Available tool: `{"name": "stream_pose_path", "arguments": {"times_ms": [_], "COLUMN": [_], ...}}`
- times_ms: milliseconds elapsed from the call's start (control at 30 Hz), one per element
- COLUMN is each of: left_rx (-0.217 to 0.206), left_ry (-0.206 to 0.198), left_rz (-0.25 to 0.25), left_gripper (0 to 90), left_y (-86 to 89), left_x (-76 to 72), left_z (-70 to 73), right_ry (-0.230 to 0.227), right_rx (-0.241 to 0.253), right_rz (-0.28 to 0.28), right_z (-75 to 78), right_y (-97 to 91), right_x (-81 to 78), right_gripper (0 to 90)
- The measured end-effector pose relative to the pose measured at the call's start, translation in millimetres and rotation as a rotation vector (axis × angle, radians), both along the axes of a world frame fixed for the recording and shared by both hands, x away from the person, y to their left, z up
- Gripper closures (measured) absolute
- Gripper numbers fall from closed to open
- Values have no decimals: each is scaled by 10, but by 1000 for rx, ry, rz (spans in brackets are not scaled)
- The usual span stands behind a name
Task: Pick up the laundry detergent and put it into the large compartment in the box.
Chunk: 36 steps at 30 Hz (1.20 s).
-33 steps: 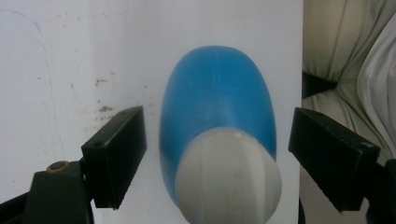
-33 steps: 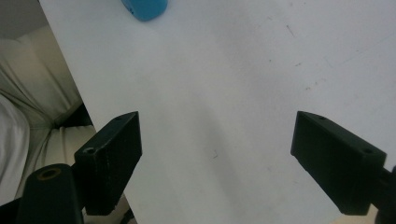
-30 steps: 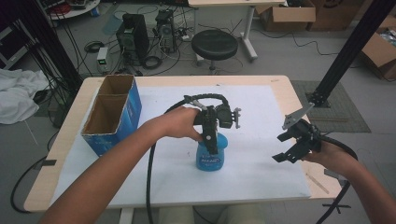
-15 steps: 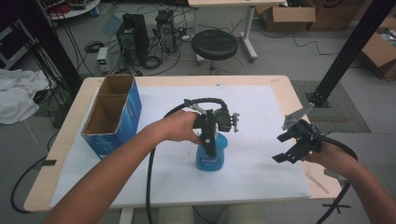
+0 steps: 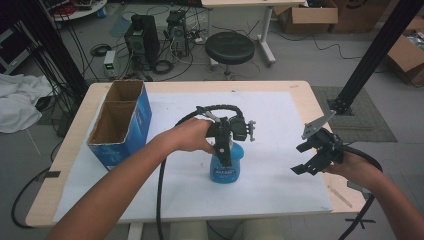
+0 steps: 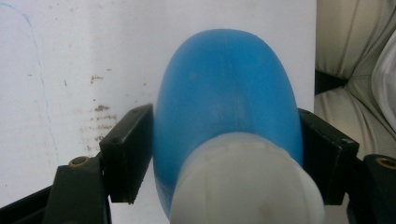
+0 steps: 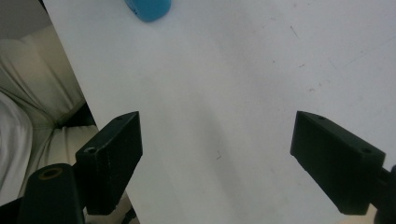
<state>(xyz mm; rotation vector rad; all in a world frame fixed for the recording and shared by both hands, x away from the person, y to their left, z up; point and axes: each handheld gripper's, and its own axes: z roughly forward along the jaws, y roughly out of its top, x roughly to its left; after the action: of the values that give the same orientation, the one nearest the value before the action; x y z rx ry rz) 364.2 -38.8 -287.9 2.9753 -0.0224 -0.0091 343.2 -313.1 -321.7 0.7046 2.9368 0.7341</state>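
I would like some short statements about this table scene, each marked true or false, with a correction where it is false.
1. The left gripper has its jaws against both sides of the blue plastic bottle with a white cap. True; they have just been closing.
2. The right gripper holds the bottle. False: its jaws stand wide open over the white paper sheet.
3. The blue cardboard box with two compartments lies flat on its side. False: it stands open-topped at the table's left.
4. The bottle stands upright on the paper. True.
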Motion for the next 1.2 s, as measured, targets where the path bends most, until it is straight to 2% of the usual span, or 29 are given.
{"name": "stream_pose_path", "arguments": {"times_ms": [400, 533, 800, 1000, 1100, 1200], "left_rx": [-8, -10, -12, -9, -7, -13], "left_ry": [-3, 2, -1, -4, -23, -19], "left_rz": [3, -8, -12, -1, 9, 46], "left_gripper": [328, 372, 374, 378, 378, 378], "left_y": [12, 10, 12, 6, -2, 13], "left_x": [4, -6, -11, -18, -43, -28], "left_z": [11, 12, 14, 21, 36, 83], "right_ry": [3, 3, 6, 7, 10, 12], "right_rx": [-2, 0, 0, 0, -2, -6], "right_rz": [-1, 3, -1, 4, 5, 4], "right_z": [-4, -8, -8, -29, -37, -39], "right_y": [7, 13, 23, 13, 10, -2], "right_x": [0, 4, 2, 10, 7, 6], "right_gripper": [167, 168, 169, 171, 171, 171]}}
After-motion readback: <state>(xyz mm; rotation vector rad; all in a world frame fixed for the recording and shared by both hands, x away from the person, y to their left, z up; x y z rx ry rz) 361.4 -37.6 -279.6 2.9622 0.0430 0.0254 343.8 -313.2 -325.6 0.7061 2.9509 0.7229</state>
